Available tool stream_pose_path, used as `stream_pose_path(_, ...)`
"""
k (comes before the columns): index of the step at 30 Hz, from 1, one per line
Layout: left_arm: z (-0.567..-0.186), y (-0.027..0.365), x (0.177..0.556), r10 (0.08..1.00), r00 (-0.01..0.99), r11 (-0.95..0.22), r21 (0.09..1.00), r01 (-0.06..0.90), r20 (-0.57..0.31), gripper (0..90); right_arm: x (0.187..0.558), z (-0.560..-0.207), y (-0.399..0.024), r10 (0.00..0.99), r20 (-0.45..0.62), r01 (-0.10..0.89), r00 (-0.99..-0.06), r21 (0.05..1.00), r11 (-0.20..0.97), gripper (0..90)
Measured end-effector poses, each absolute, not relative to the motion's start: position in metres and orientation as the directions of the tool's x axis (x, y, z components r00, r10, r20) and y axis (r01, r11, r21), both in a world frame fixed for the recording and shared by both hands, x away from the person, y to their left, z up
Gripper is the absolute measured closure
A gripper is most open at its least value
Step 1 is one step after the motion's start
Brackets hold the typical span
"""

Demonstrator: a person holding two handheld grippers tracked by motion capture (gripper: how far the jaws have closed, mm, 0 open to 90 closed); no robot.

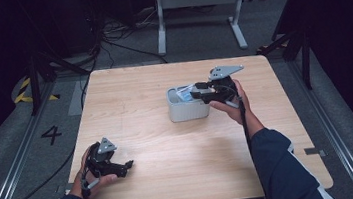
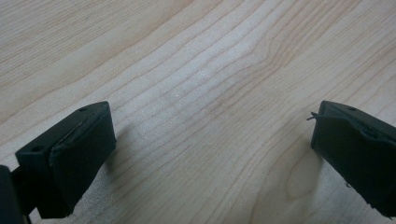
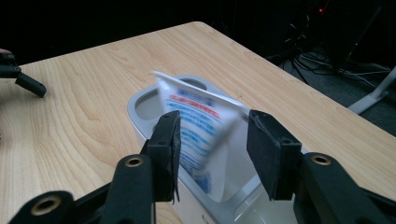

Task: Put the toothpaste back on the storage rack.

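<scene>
left gripper [image 1: 127,165]: lower left of the high view, resting on the wooden table [image 1: 172,170], jaws wide apart, nothing between them | grey container [image 1: 185,109]: centre frame, white blue-printed packet [image 3: 198,130] standing tilted inside | right gripper [image 1: 194,91]: right of centre, over the container, jaws parted either side of the packet, grip not clear

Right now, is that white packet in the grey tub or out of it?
In: the packet leans tilted inside the tub, its top above the rim, between the right gripper's open jaws.
</scene>
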State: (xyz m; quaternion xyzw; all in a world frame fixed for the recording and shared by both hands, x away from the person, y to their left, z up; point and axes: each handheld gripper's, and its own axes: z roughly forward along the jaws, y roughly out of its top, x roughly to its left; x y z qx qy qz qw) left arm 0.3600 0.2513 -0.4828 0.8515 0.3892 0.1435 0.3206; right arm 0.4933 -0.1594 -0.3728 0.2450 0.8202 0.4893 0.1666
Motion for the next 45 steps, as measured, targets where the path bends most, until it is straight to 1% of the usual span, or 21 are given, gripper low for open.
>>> stream_pose_path(6,-0.483,0.251,0.36,0.755,0.656,-0.492,0.657,0.571,-0.005,0.2,0.493,-0.373,-0.167,0.58,-0.025,0.252,-0.814,0.885,0.392,54.2)
stream_pose_path(12,-0.483,0.251,0.36,0.755,0.656,-0.491,0.658,0.571,-0.005,0.2,0.49,-0.372,-0.17,0.577,-0.034,0.248,-0.816,0.881,0.403,52.2)
stream_pose_path(21,-0.483,0.251,0.36,0.755,0.656,-0.491,0.658,0.571,-0.005,0.2,0.48,-0.37,-0.176,0.575,-0.076,0.238,-0.814,0.861,0.45,47.8)
stream_pose_path(39,-0.483,0.251,0.36,0.755,0.656,-0.491,0.658,0.571,-0.005,0.2,0.452,-0.365,-0.204,0.586,-0.152,0.225,-0.796,0.824,0.52,39.6)
stream_pose_path(45,-0.483,0.251,0.36,0.755,0.656,-0.492,0.658,0.571,-0.005,0.2,0.444,-0.367,-0.215,0.589,-0.164,0.225,-0.791,0.817,0.531,38.3)
